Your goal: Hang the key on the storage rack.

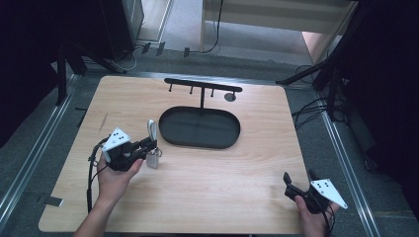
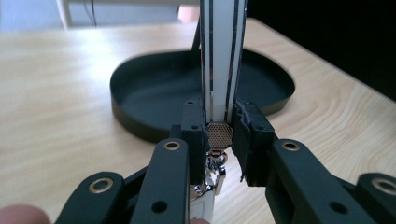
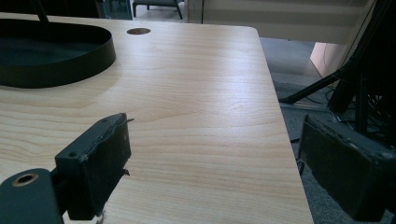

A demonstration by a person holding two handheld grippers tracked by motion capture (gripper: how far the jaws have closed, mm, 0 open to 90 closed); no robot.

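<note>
A keychain with a white, dark-striped strap and a silver metal clasp and tag stands upright at the table's left-centre. My left gripper is shut on it where strap and clasp meet. In the left gripper view the strap rises straight up between the jaws of the left gripper, with its mesh-textured end piece pinched and the clasp hanging below. Just beyond stands a black oval tray with a T-shaped hook rack. My right gripper rests open at the front right corner, holding nothing.
The tray's wall sits far left in the right gripper view, with my right gripper pointing along the table's right edge. A small dark round spot marks the table beside the rack. Dark stands and cables crowd the floor to the right.
</note>
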